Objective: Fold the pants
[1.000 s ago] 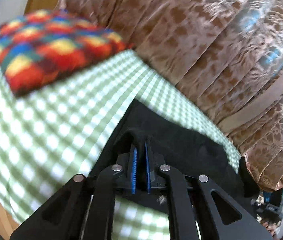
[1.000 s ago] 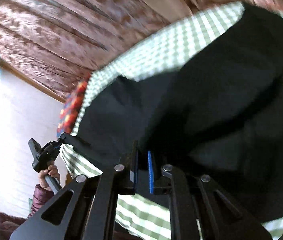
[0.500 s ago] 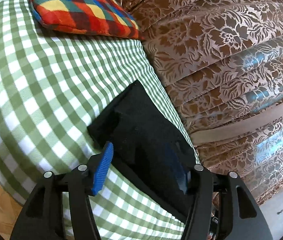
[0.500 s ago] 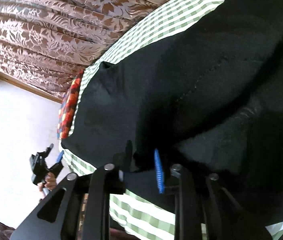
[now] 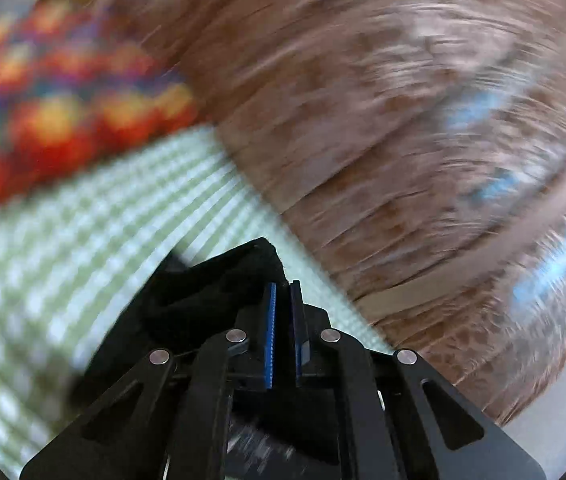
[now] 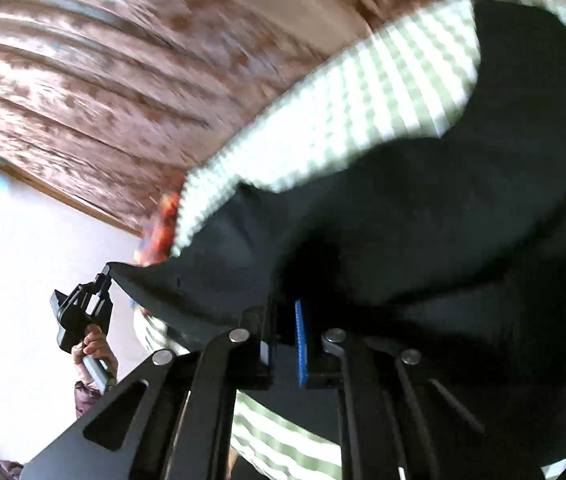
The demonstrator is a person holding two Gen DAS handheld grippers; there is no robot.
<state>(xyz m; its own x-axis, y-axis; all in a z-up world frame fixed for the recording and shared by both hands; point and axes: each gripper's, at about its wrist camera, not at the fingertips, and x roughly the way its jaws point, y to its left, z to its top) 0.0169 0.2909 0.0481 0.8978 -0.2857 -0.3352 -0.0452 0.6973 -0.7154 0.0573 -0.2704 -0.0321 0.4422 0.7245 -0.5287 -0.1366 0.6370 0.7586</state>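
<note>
The black pants [image 6: 423,208] lie partly on the green-checked bed [image 6: 383,96] and are lifted along one edge. My left gripper [image 5: 283,292] is shut on a bunched corner of the pants [image 5: 211,296]; it also shows in the right wrist view [image 6: 103,280], holding that corner up off the bed. My right gripper [image 6: 287,312] is shut on the near edge of the pants. Both views are motion-blurred.
A red, yellow and blue checked cushion [image 5: 59,112] lies on the bed at the far left. Brown patterned curtains [image 5: 383,120] hang behind the bed. A white wall [image 6: 23,280] is at the left in the right wrist view.
Half a second ago both grippers were open over the flat pants. Both have shut on the fabric and lifted its edge; the cameras are moving fast.
</note>
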